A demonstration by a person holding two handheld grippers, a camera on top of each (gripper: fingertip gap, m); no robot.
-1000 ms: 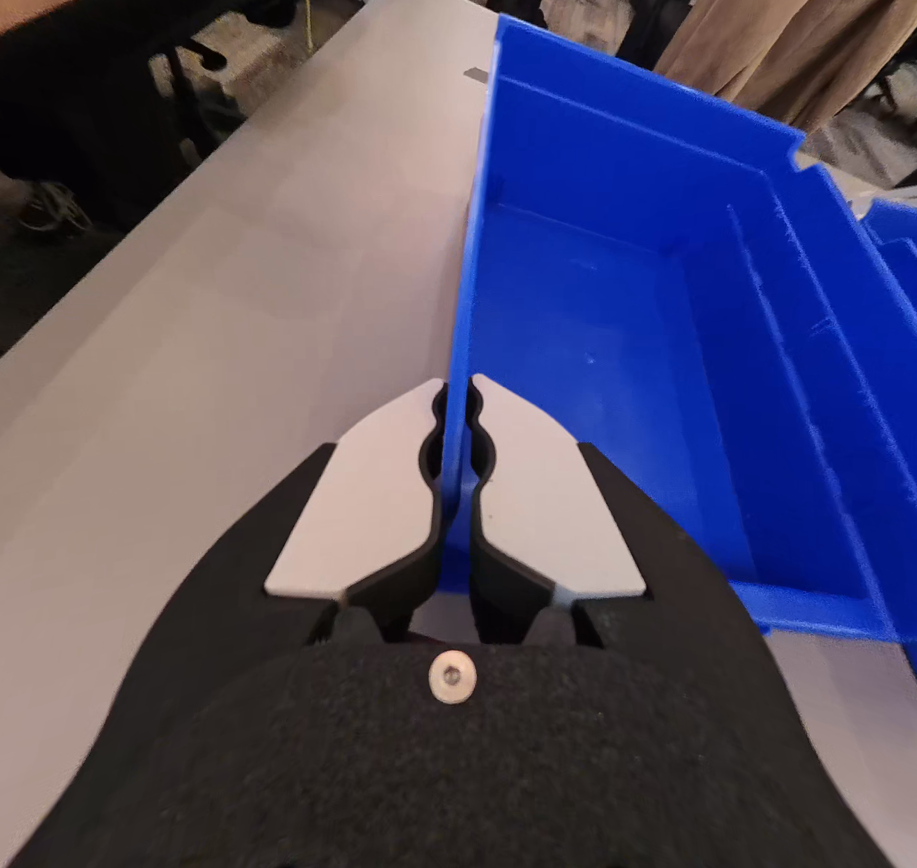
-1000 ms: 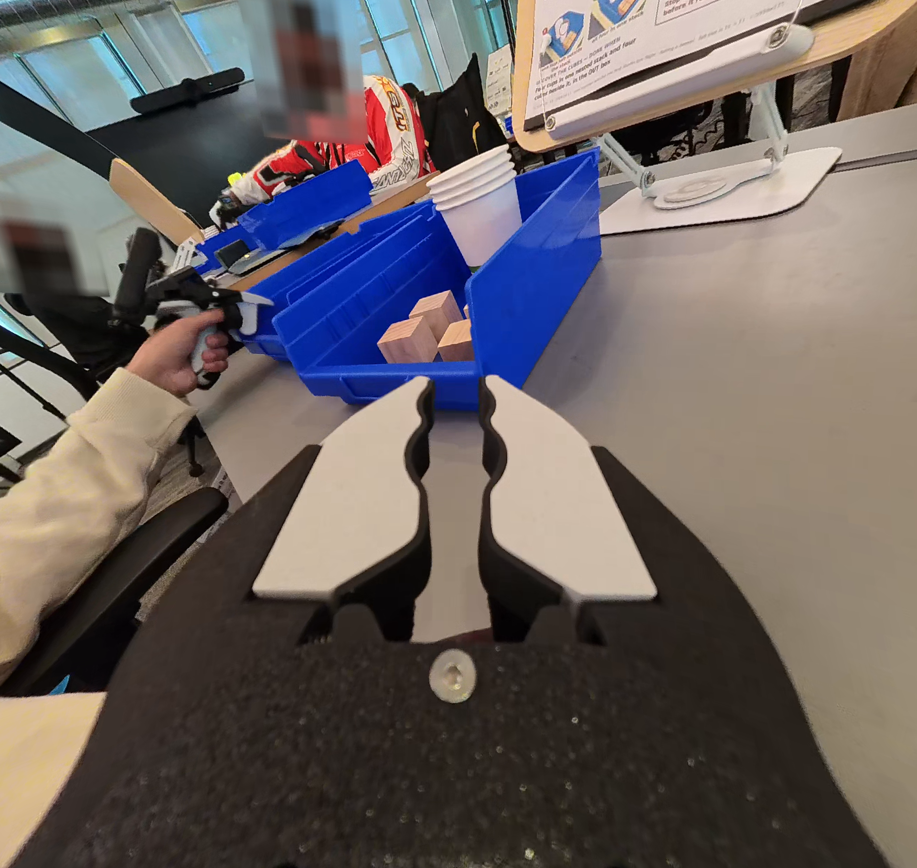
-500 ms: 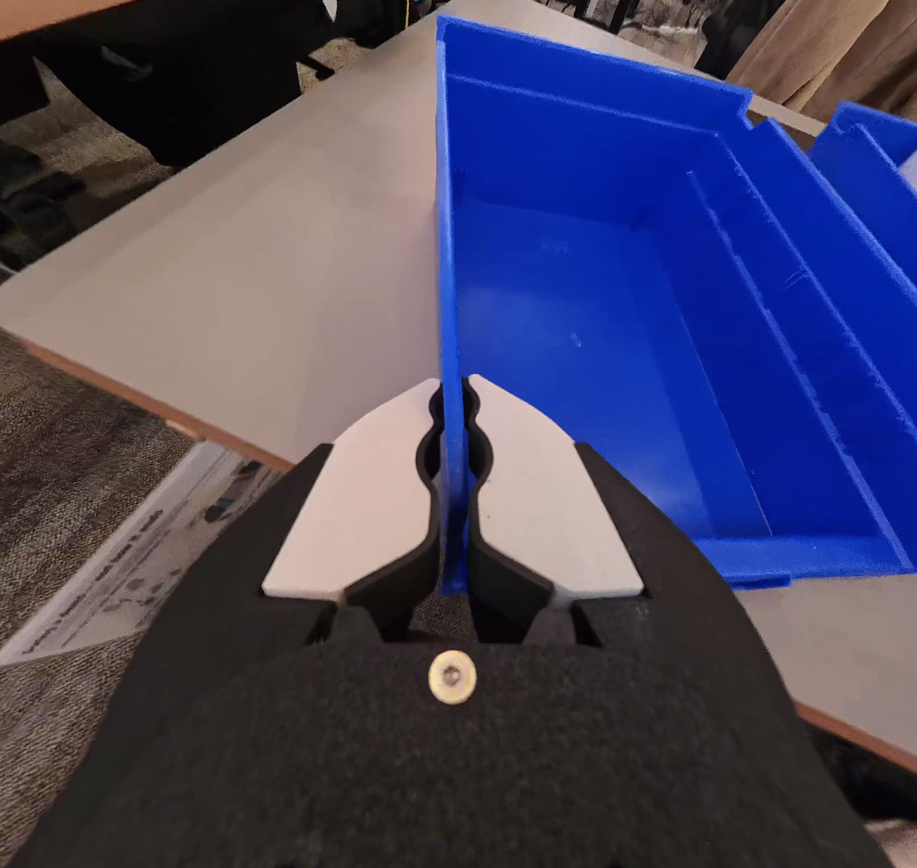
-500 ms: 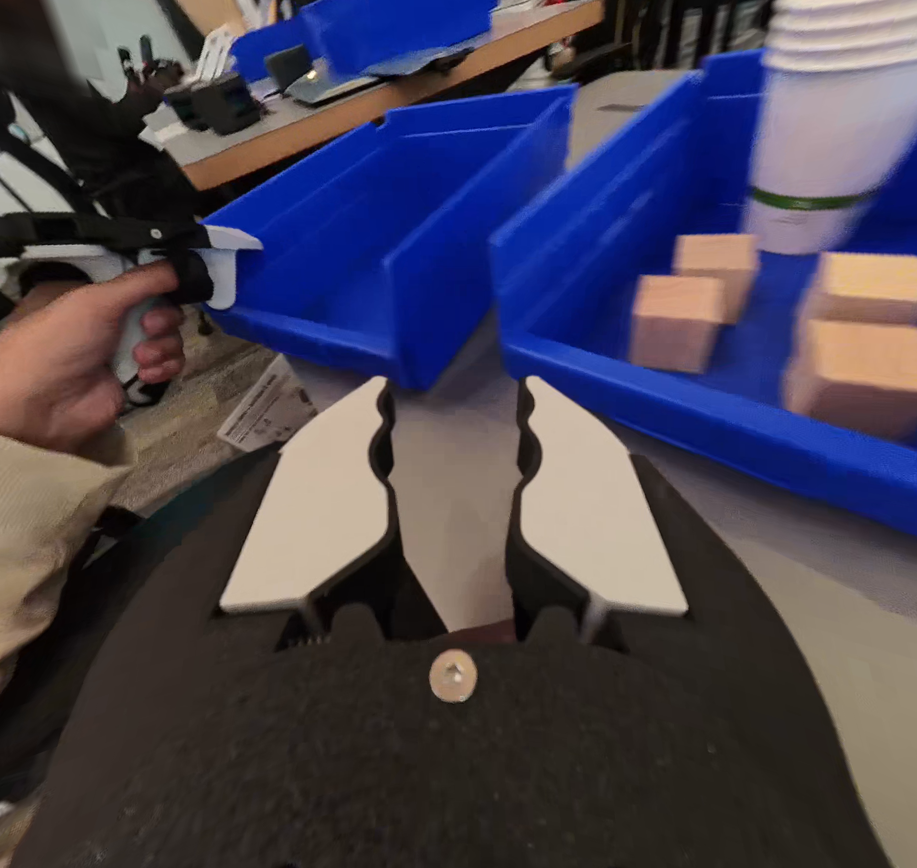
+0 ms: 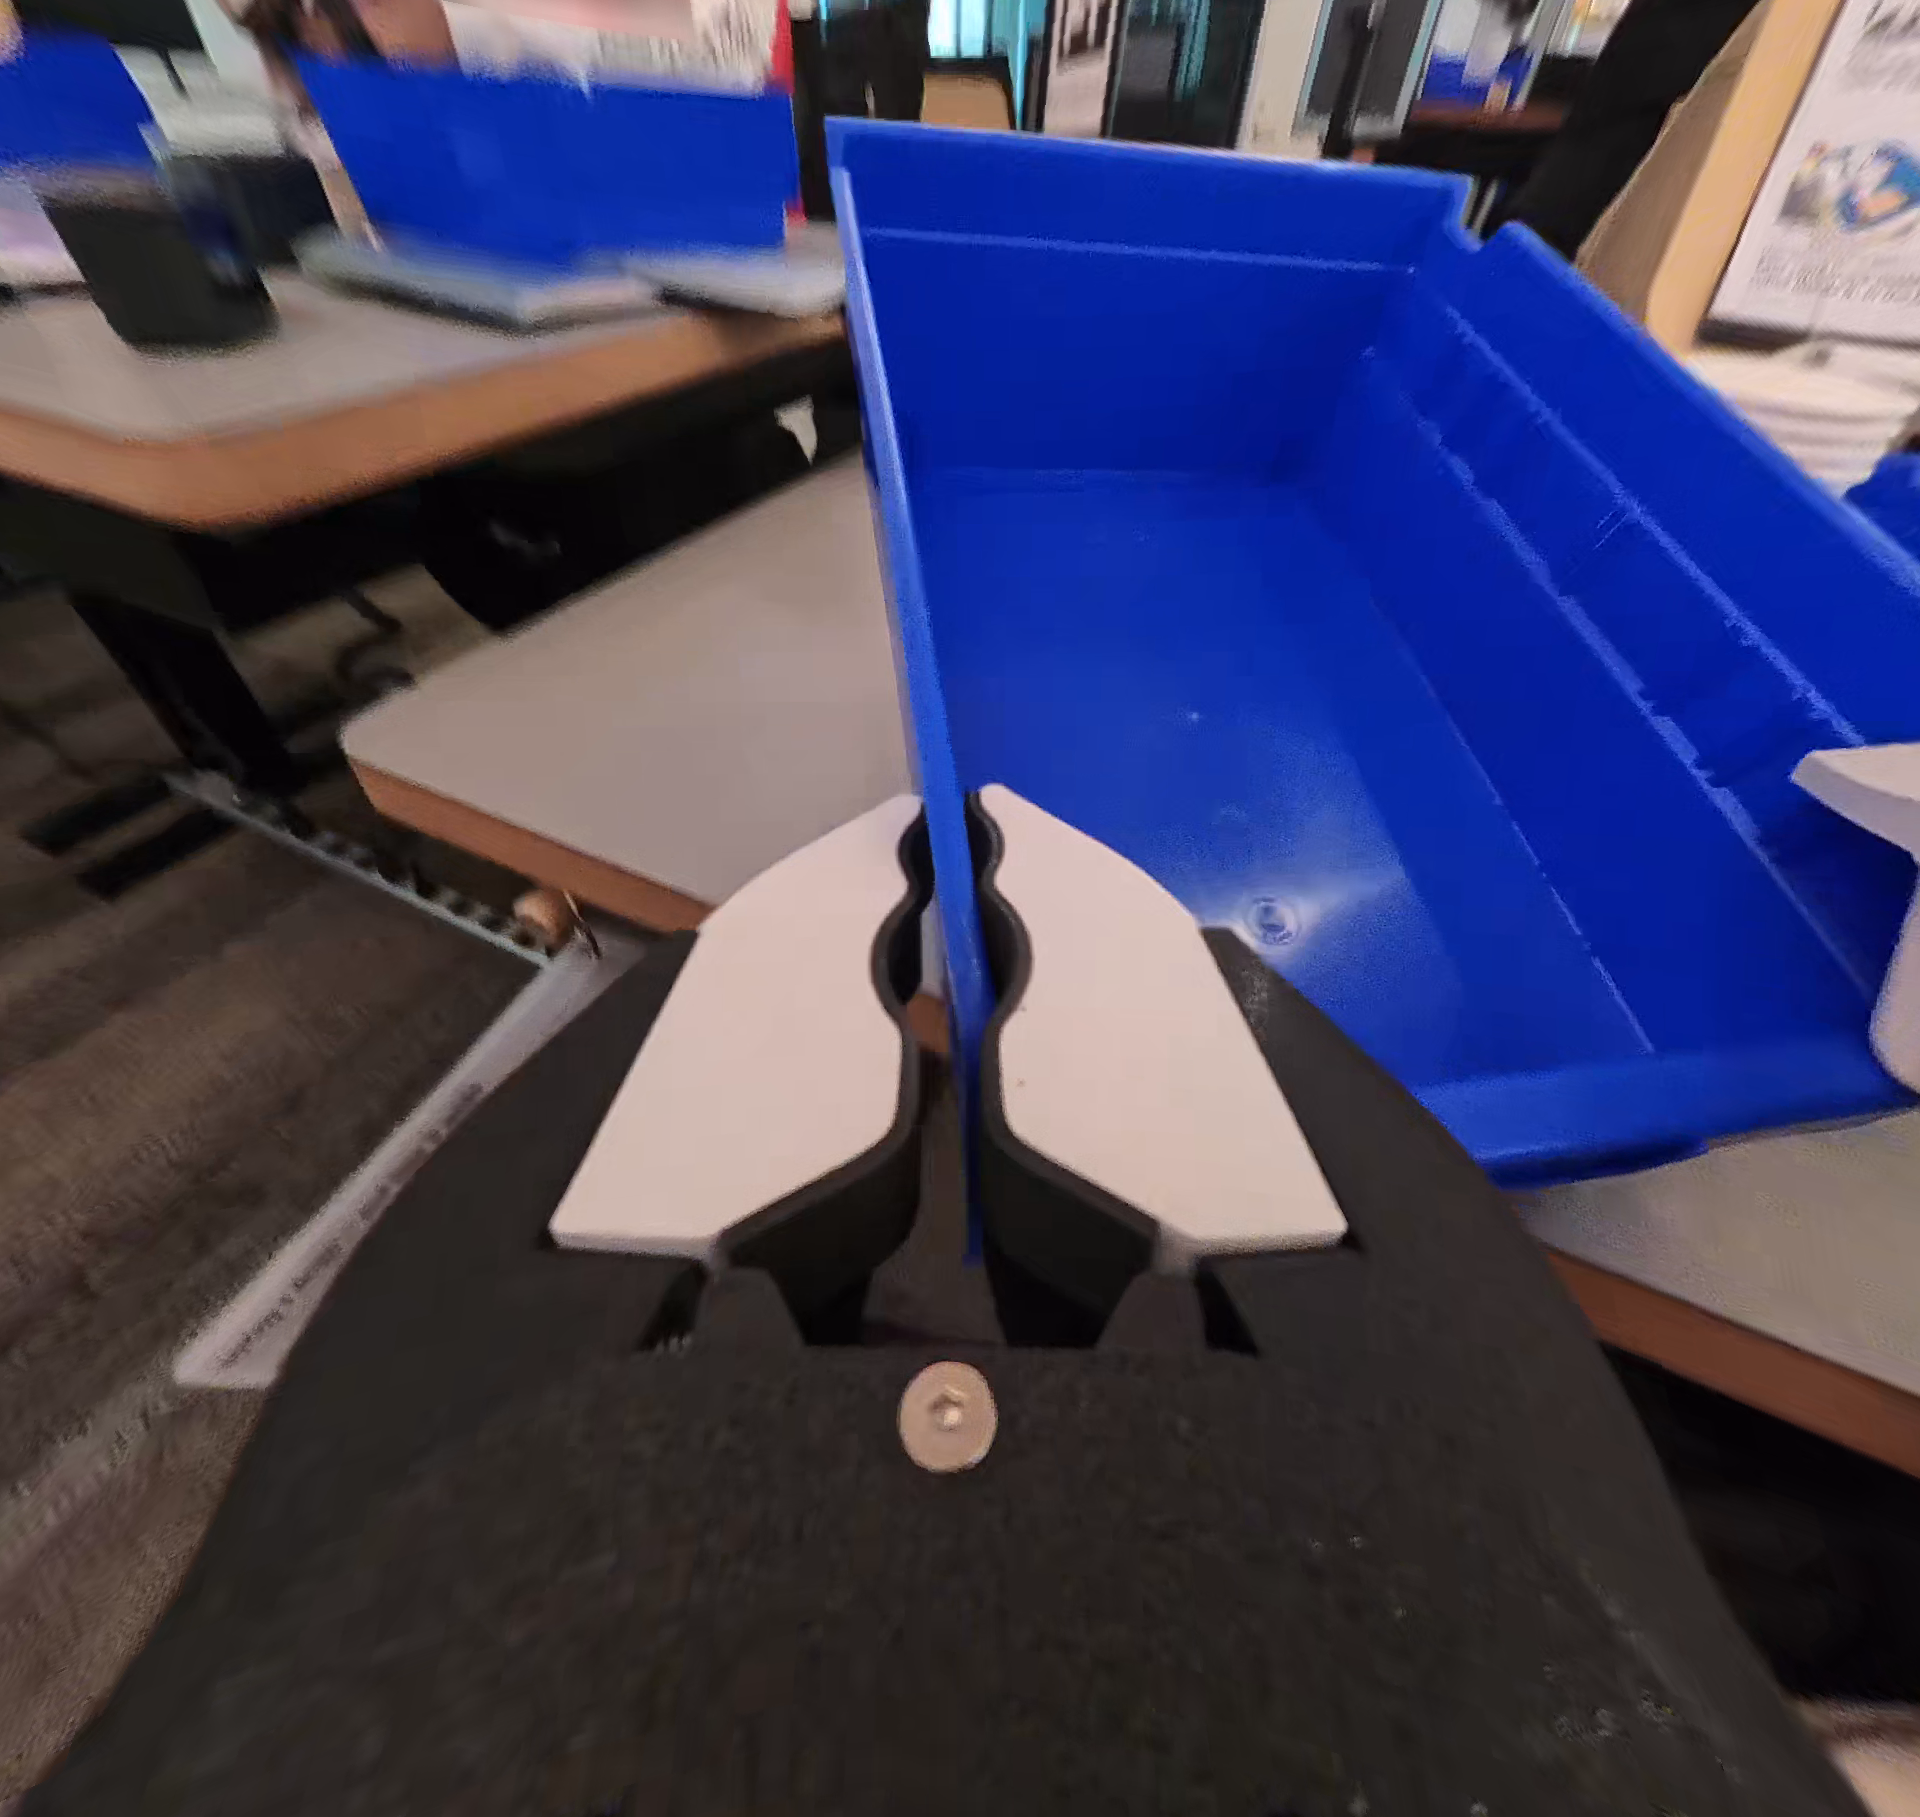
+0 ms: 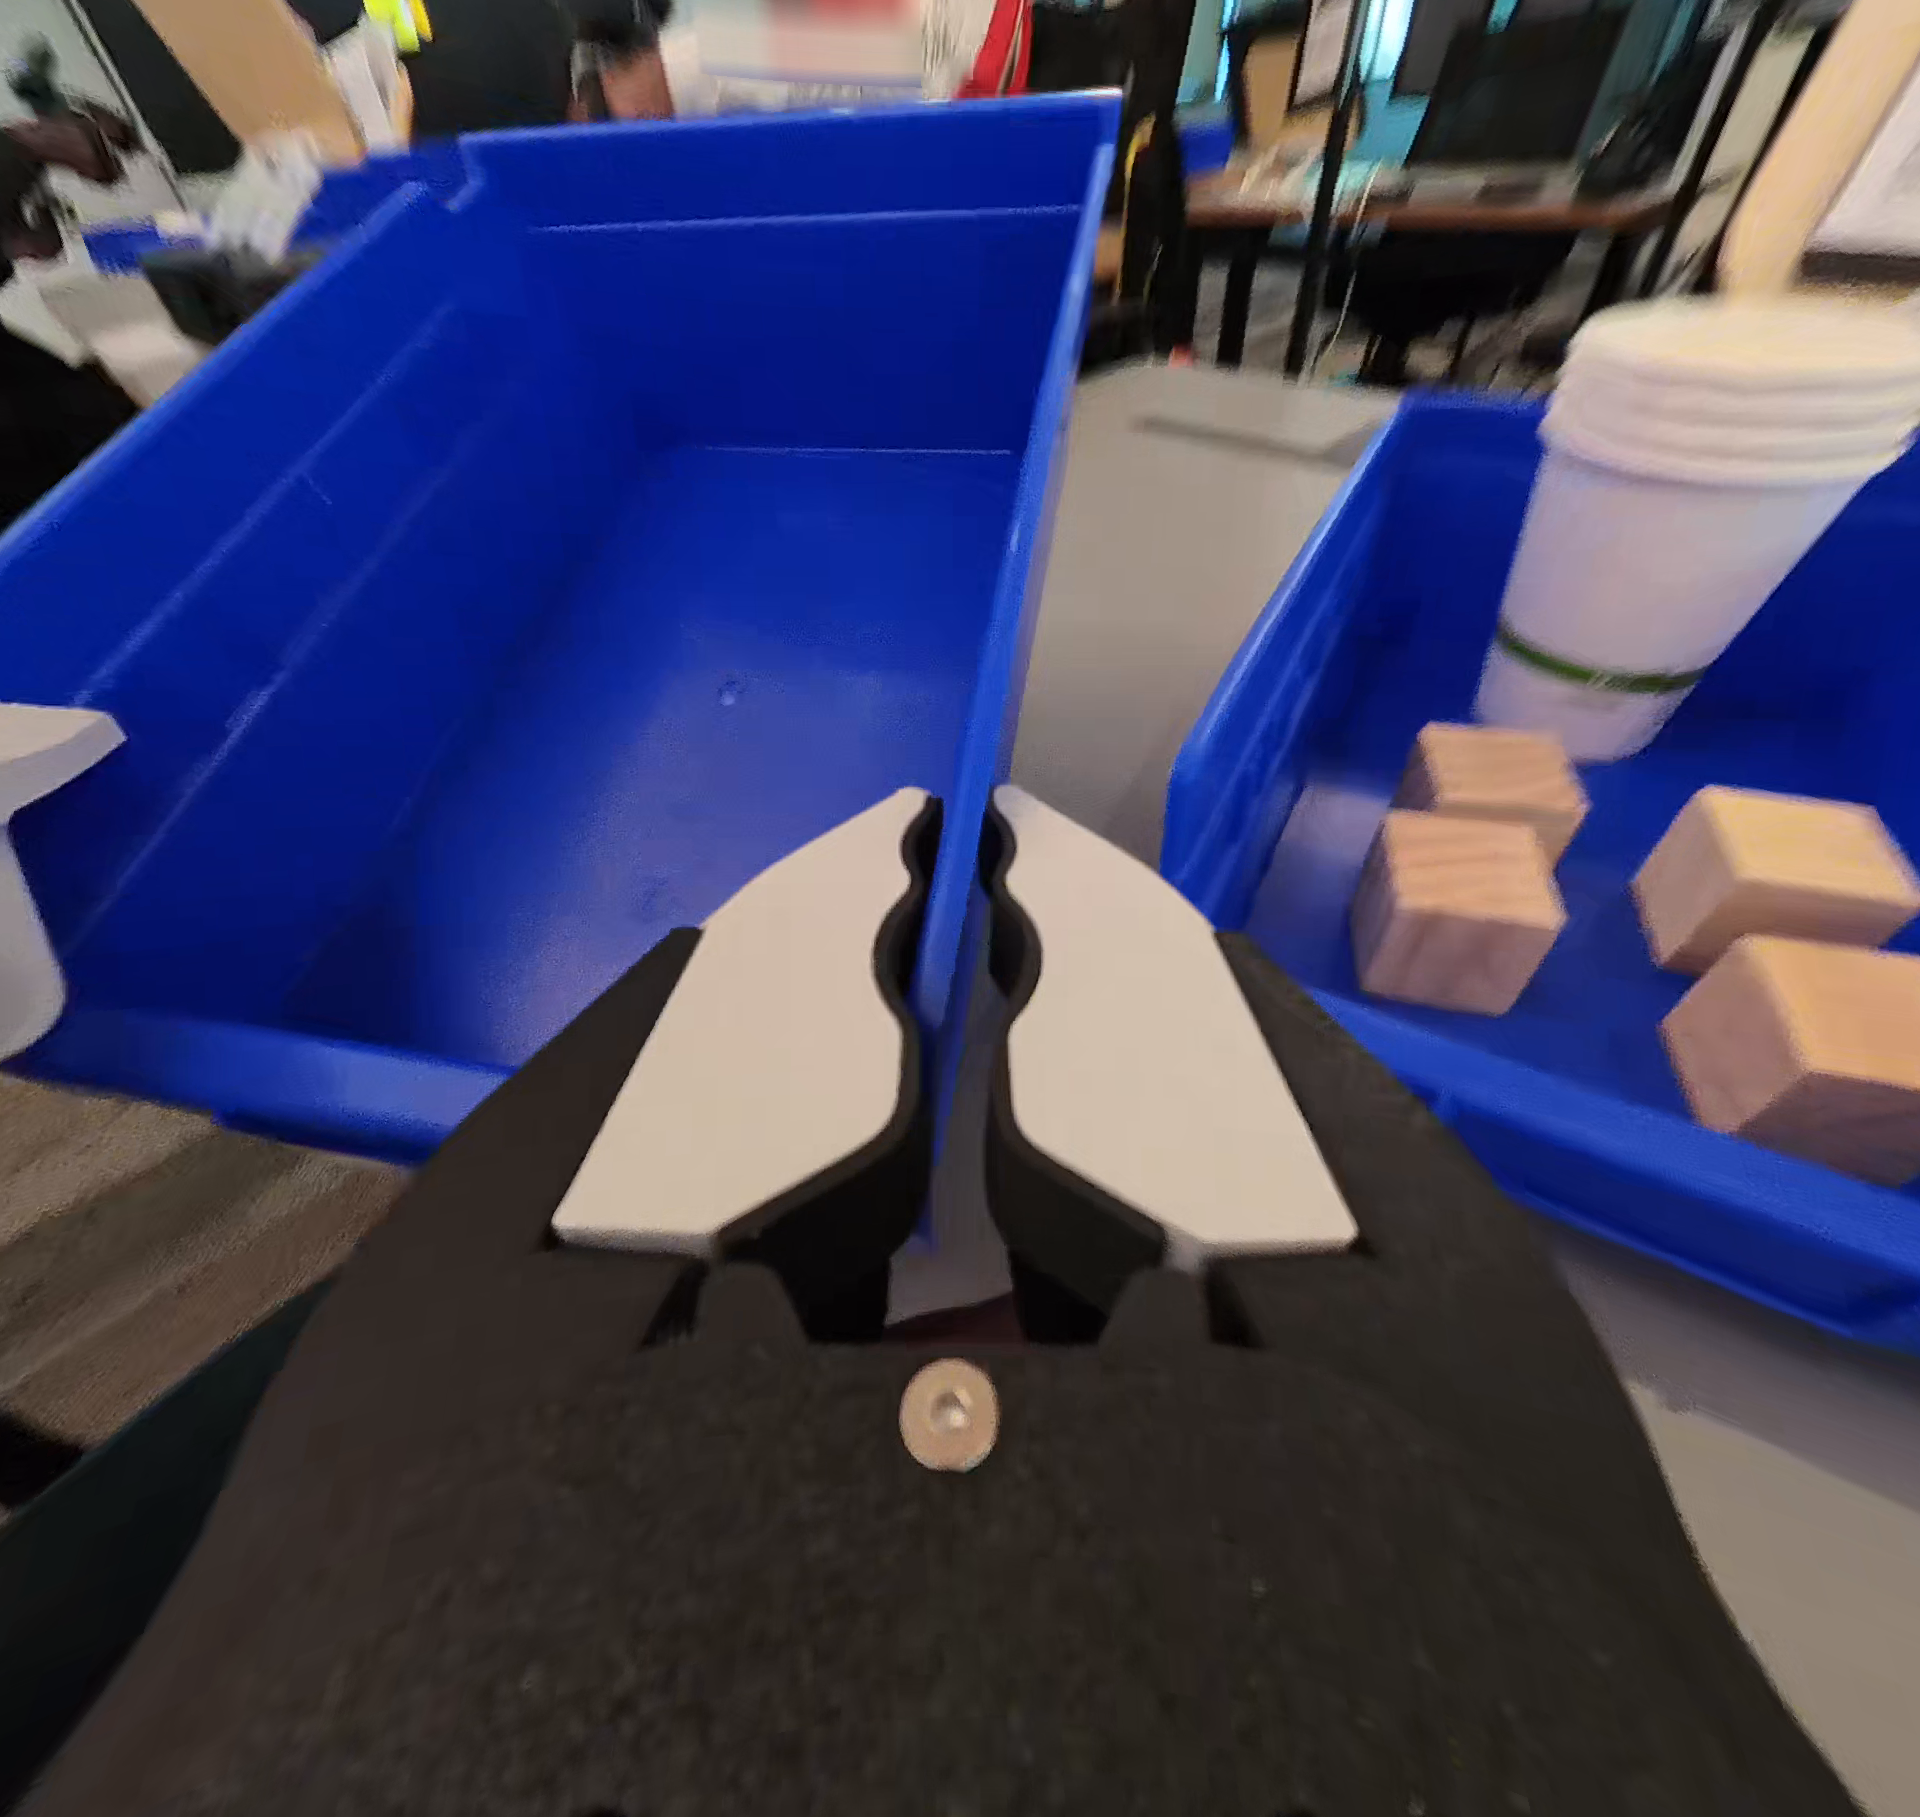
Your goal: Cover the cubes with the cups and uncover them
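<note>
An empty blue bin (image 5: 1247, 676) is held from both sides. My left gripper (image 5: 948, 811) is shut on its left wall. My right gripper (image 6: 961, 806) is shut on its right wall, the same bin (image 6: 623, 676) filling the left of the right wrist view. A second blue bin (image 6: 1278, 645) to the right holds a stack of white cups (image 6: 1662, 541) and several wooden cubes (image 6: 1455, 915). The other gripper's white finger shows at the frame edge in each view: the right one (image 5: 1870, 801) and the left one (image 6: 42, 749).
The grey table (image 5: 675, 707) ends in a wooden edge (image 5: 1714, 1341) near me, and the held bin reaches over it. Carpeted floor (image 5: 208, 1092) lies below on the left. Another desk (image 5: 312, 396) with a blue bin (image 5: 540, 167) stands behind.
My right gripper moved left from the open table to the empty bin and closed on its right wall. My left gripper kept its hold while the bin shifted towards the table's near edge.
</note>
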